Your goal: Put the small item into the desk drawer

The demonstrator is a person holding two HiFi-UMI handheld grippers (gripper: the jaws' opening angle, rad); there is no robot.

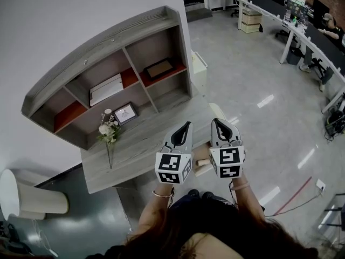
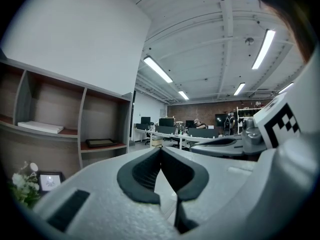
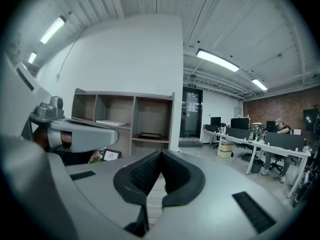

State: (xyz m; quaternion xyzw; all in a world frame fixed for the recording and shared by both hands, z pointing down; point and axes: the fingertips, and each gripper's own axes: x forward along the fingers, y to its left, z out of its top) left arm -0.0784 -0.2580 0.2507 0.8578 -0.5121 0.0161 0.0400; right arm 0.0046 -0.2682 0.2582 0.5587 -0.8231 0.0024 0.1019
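Left tool (image 1: 187, 124) and right tool (image 1: 216, 121) pressed together, empty; small pale item (image 1: 202, 163) (shape unclear) between them at worktop (image 1: 129, 151) edge.

Left tool (image 1: 186, 124): jaws pressed together at the tips, nothing between them, pointing far.
Right tool (image 1: 215, 121): jaws likewise together, empty, just beside the left tool and level with it.
Left forearm (image 1: 154, 212): bare, stretched forward.
Right forearm (image 1: 247, 198): bare, stretched forward alongside.

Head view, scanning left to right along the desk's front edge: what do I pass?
White cylinder → flowers → left gripper → right gripper → red floor line.
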